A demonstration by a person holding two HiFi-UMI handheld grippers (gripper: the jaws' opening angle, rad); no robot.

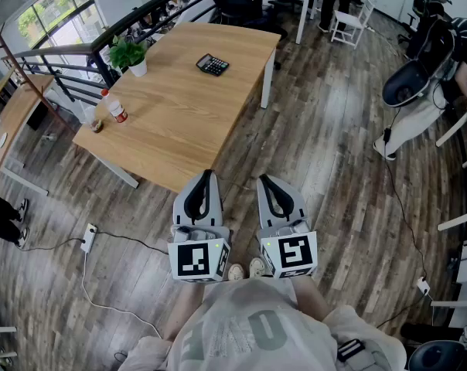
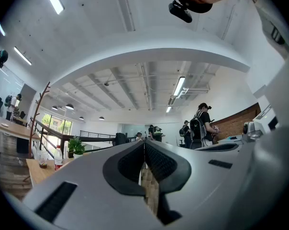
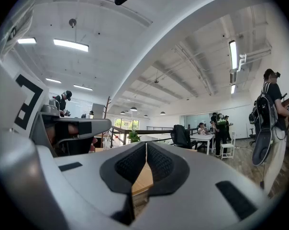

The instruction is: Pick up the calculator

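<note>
Wooden plank floor (image 1: 318, 153) runs around a pale wood counter (image 1: 179, 122) in an open office. The calculator (image 1: 213, 65) lies flat toward the counter's far end, clear of the far edge. A potted plant (image 1: 129, 52) stands at the counter's left far corner and a bottle (image 1: 114, 107) near its left edge, both well apart from the calculator.

The left tool (image 1: 207, 175) and right tool (image 1: 264, 179) are held side by side off the counter's near corner, over the floor, pointing roughly level toward it. Each tool is clenched, pads meeting at the tips, with nothing between them.

The calculator looks like a small, stiff plastic slab, so likely light and easy to lift, but low and flat. On smooth wood it may skid when nudged. A sound hold would be across its narrower width, pads on the two long side edges, clear of keys and display. The chosen tool must first open and reach the counter's far end.
</note>
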